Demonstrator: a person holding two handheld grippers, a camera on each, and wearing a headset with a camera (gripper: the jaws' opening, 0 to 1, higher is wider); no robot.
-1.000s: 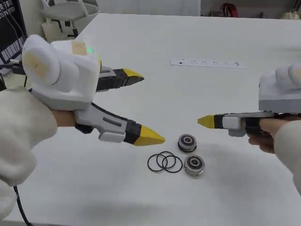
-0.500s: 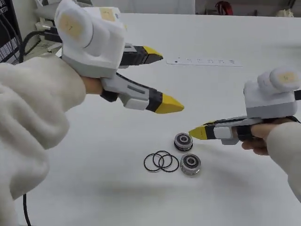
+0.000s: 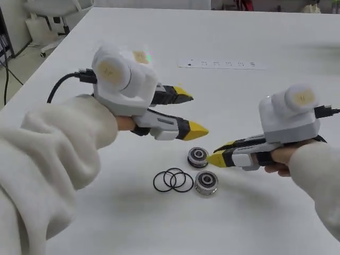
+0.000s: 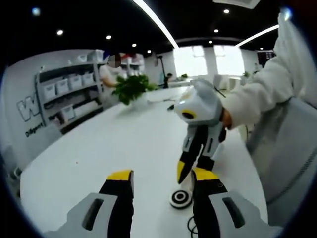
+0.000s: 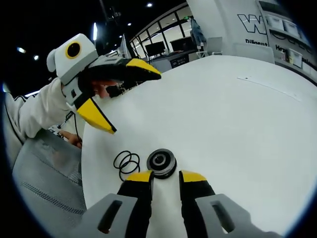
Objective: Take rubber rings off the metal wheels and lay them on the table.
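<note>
Two metal wheels lie on the white table [image 3: 106, 212]: the far wheel [image 3: 197, 155] and the near wheel [image 3: 206, 182]. Three loose black rubber rings [image 3: 172, 180] overlap just left of them. My right gripper [image 3: 219, 155] is low, its yellow tips right beside the far wheel. In the right gripper view the far wheel [image 5: 161, 162] sits just beyond my right gripper [image 5: 166, 177], which is narrowly open and holds nothing, with the rings [image 5: 127, 162] to its left. My left gripper [image 3: 191, 111] hovers open above the wheels. In the left gripper view a wheel [image 4: 181, 198] lies under the right gripper [image 4: 185, 173].
A white power strip [image 3: 220, 64] lies farther back on the table. A black cable [image 3: 64, 85] trails from the left gripper. A potted plant [image 4: 131, 87] stands at the table's far end, with shelves [image 4: 64, 89] behind it.
My right gripper has come down and left until its tips are beside the far wheel. My left gripper has lifted from beside the wheels to above them. The wheels and rings have not moved.
</note>
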